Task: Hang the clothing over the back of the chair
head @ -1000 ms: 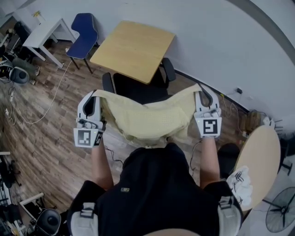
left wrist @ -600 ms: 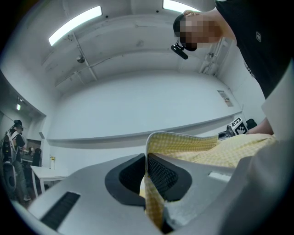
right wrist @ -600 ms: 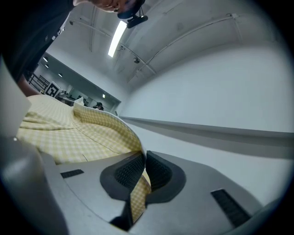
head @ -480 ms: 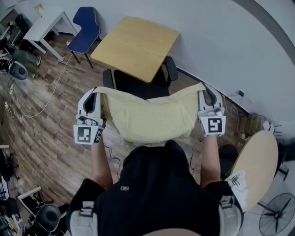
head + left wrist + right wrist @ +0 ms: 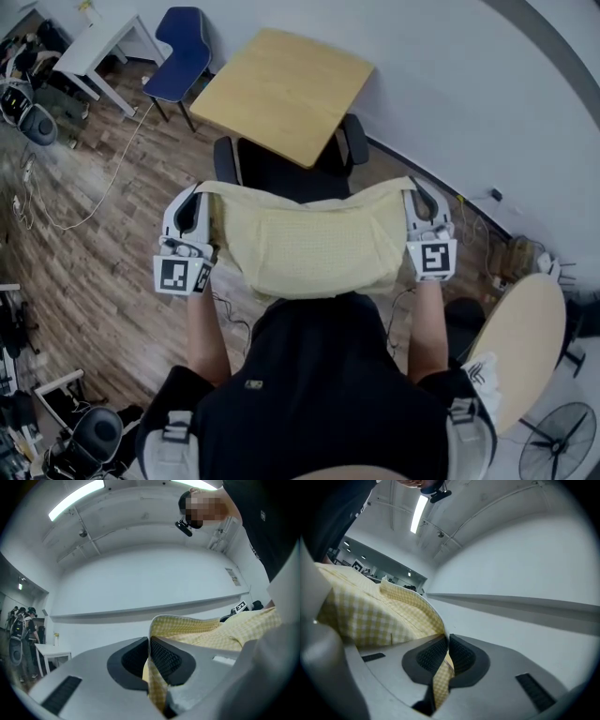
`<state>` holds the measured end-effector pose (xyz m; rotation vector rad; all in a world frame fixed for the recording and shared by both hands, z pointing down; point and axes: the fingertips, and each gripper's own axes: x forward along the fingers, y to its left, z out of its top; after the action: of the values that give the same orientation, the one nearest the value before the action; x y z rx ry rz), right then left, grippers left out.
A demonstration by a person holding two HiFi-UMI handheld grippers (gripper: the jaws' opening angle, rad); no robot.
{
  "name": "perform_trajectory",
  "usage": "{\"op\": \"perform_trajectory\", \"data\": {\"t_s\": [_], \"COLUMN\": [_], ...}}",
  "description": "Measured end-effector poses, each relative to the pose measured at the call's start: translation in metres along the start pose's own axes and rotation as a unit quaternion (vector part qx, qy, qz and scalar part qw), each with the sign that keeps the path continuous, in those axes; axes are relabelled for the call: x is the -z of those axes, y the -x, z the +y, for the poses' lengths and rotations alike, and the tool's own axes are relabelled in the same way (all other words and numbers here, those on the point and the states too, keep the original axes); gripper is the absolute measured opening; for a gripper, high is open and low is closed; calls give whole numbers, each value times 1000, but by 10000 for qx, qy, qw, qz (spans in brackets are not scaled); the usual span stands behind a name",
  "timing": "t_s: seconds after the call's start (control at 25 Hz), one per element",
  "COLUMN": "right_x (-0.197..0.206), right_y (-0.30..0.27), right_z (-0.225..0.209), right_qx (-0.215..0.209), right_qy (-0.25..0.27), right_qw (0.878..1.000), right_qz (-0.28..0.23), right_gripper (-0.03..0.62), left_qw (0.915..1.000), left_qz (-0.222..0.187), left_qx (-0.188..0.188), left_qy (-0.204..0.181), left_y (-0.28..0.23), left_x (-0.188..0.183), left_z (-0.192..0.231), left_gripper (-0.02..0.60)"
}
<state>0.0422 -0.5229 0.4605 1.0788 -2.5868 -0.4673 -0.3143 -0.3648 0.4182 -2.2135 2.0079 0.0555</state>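
Left claw [image 5: 199,190]: we hold it at the left of the scene, marker cube turned up towards us; in the left gripper view [image 5: 149,641] its two dark pads are clenched on a fold of checked fabric that runs up between them and out over the top.
Right claw [image 5: 413,190]: held level with the left one at the right of the scene; in the right gripper view [image 5: 447,642] its pads are likewise pressed together on a strip of the same fabric, which hangs down below them.
Clothing [image 5: 309,244]: a pale yellow checked garment, stretched wide between the two claws by its top edge; the rest hangs down in front of our body in the head view; it is off the floor.
Chair [image 5: 277,176]: a black office chair with armrests, just beyond the garment's far edge and partly hidden by it; we cannot tell whether fabric and chair touch.
Worktop [image 5: 286,89]: a square wooden one on the far side of the chair, with the chair drawn up against it.
Surroundings: a blue chair [image 5: 183,56] and a white table [image 5: 98,47] at far left on the wood floor [image 5: 103,244]; a round wooden table [image 5: 525,342] at near right beside the white wall.
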Motion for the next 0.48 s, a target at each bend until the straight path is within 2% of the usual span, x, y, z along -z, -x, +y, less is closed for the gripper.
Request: {"op": "perform_trajectory", "data": {"t_s": [0.2, 0.48], "right_x": [6, 16], "right_y": [-1, 10], "right_z": [4, 8], "right_qx": [-75, -52], "right_qy": [-99, -141], "right_qw": [9999, 9997], "right_qz": [69, 194], "right_gripper": [6, 6], "left_qw": [9998, 9995], "left_qz": [131, 305], "left_qx": [-77, -26], "left_qy": [151, 93], "left_y": [9, 19], "left_x": [14, 22], "left_z": [0, -7], "left_gripper": [15, 15]}}
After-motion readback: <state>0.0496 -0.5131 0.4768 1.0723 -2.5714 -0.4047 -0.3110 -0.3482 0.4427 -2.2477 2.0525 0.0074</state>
